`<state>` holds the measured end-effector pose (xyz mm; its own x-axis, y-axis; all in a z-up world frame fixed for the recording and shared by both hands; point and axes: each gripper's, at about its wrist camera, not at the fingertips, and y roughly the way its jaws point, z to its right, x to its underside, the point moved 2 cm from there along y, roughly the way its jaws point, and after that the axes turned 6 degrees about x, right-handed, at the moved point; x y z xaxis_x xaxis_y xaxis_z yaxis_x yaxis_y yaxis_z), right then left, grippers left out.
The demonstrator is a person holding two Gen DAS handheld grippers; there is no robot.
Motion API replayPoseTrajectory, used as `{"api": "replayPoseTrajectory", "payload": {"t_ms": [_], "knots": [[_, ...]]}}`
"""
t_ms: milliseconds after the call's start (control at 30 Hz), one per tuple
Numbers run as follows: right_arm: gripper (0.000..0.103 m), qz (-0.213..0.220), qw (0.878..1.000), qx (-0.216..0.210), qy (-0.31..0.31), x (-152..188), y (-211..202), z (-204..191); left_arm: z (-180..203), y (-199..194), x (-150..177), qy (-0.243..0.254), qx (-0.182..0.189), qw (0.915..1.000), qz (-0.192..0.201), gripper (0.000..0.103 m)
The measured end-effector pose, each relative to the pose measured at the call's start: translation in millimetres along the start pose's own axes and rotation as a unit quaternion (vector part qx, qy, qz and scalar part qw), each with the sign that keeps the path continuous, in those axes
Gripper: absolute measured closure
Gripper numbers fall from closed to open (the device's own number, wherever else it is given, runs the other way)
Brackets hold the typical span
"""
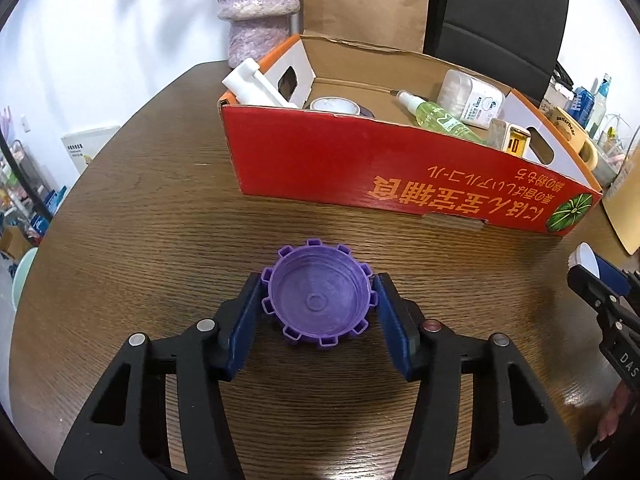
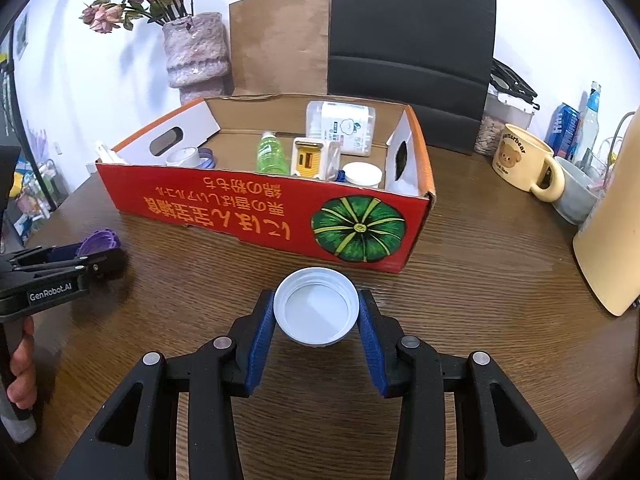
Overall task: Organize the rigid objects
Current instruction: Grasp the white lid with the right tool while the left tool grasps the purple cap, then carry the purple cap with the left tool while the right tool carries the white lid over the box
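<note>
At the left of the scene, the left gripper [image 1: 319, 294] stands over the wooden table [image 1: 160, 208] with a purple cap [image 1: 318, 295] between its blue pads [image 1: 245, 320]; the cap lies open side up, its notched rim meeting both pads, and the jaws are drawn in to the cap's width, gripping it. In the right wrist view this same gripper shows at nine o'clock, a person's hand [image 2: 20, 368] wrapped round its handle at about eight o'clock. Moving right, the red cardboard box [image 1: 360, 160] lies at twelve to one o'clock of the purple cap, well apart from it, open at the top, its printed lettering upside down. Inside it, from left to right in the right wrist view: a white tape roll [image 2: 185, 157], a green spray bottle [image 2: 271, 153], a yellow-and-white device [image 2: 310, 158], a clear container with a white label [image 2: 342, 128] against the far wall, and a white-lidded jar [image 2: 362, 175] in the near right corner. Further right, the right gripper [image 2: 316, 311] is closed narrowly on a white lid [image 2: 316, 310], open side up, the pads pressing its rim at either side; the lid sits at six o'clock of the box's pumpkin picture [image 2: 358, 228], near the box's front wall. At two o'clock of this gripper a cream bear mug [image 2: 520, 160] stands on the table, well apart from the box.
</note>
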<state>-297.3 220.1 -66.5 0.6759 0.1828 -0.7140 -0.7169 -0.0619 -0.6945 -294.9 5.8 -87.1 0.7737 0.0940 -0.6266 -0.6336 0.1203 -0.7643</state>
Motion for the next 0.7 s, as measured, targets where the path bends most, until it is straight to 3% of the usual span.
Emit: {"api": "replayPoseTrajectory", "payload": {"t_ms": [700], "knots": [[0.058,0.013,1.0,-0.013,0.008,-0.9,-14.2,-24.5,4.6,-8.2,3.8,0.017,0.01,0.9998,0.001,0.052]]}}
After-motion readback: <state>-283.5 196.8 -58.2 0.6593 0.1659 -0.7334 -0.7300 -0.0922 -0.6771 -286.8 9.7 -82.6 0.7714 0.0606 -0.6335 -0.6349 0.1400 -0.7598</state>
